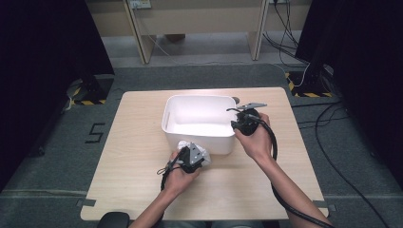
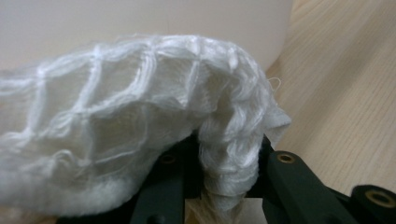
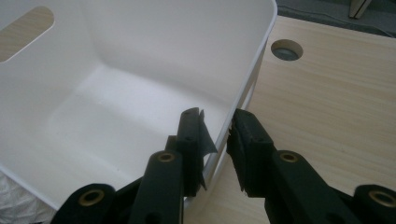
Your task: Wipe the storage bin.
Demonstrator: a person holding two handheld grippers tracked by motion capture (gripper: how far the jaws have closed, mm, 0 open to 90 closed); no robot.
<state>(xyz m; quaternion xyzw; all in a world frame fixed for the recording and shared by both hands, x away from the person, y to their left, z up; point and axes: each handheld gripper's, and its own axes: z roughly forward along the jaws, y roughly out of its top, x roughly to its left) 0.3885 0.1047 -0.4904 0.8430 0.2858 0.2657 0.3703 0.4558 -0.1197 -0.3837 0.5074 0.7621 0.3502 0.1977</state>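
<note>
A white knitted cloth [image 2: 121,121] is bunched up and clamped in my left gripper [image 2: 229,158], whose jaws are shut on a fold of it. In the high view the cloth [image 1: 183,145] and left gripper [image 1: 194,149] sit on the table just in front of the white plastic bin [image 1: 199,141]. My right gripper [image 1: 234,124] is at the bin's right wall. Its jaws straddle the rim, one inside and one outside, closed on the wall [image 3: 243,79]; the right gripper [image 3: 217,135] holds it there. The bin's floor [image 3: 116,121] is bare.
The wooden table [image 1: 142,166] has a round cable hole [image 3: 286,49] just beyond the bin's far right corner. Cables trail from both grippers toward the near edge. Dark curtains and desk legs stand beyond the table.
</note>
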